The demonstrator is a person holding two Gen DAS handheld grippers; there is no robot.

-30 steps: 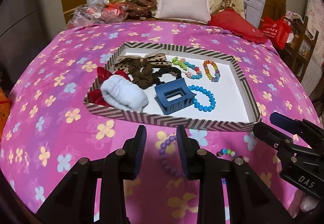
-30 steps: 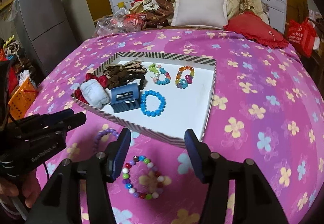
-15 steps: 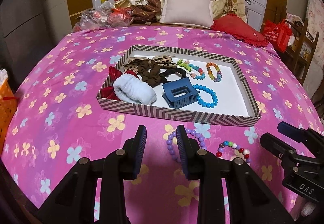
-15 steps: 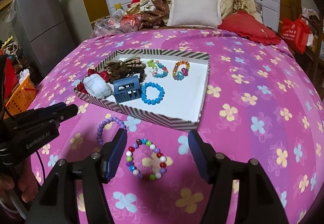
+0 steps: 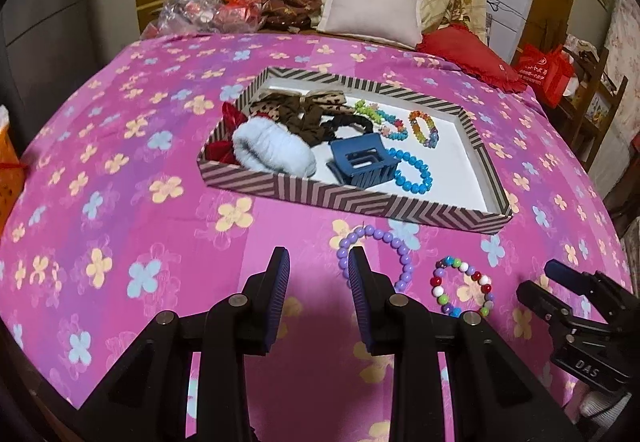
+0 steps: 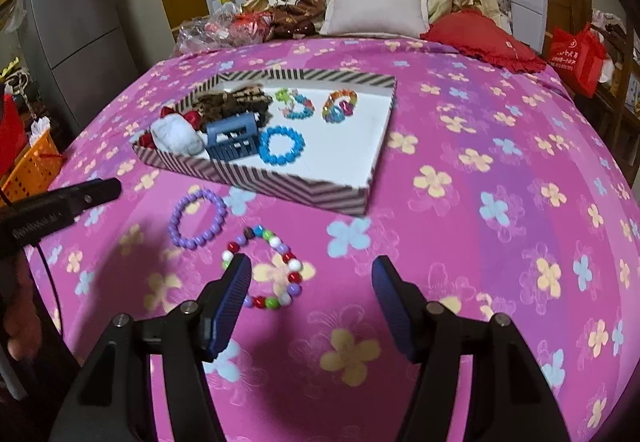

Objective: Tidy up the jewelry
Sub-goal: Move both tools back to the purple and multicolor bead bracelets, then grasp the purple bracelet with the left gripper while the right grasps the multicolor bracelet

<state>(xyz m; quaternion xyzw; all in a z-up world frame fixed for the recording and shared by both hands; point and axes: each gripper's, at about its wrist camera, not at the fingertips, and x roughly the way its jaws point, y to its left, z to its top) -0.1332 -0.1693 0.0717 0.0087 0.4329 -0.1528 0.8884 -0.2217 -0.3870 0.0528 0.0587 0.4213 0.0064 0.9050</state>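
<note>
A purple bead bracelet [image 5: 384, 236] [image 6: 208, 196] and a multicolour bead bracelet [image 5: 452, 262] [image 6: 294, 264] lie on the pink flowered bedspread in front of the striped tray [image 5: 352, 202] [image 6: 280, 182]. The tray holds a blue hair claw [image 5: 362, 162], a blue bead bracelet [image 5: 416, 178], a white scrunchie [image 5: 268, 150], leopard bows and two colourful bracelets. My left gripper [image 5: 318, 266] is open and empty, its right finger just left of the purple bracelet. My right gripper [image 6: 312, 270] is open wide above the bedspread, its left finger over the multicolour bracelet's left side.
A pale pillow [image 5: 372, 10], a red cushion [image 5: 468, 54] and plastic bags [image 5: 200, 12] lie at the bed's far end. An orange basket [image 6: 32, 166] stands left of the bed, a red bag [image 6: 576, 54] and wooden shelves to the right. The bed's near edge is just below both grippers.
Both grippers have drawn back from the tray, so both bracelets now show in the left wrist view. The right jaws have widened and the multicolour bracelet now sits at the left finger.
</note>
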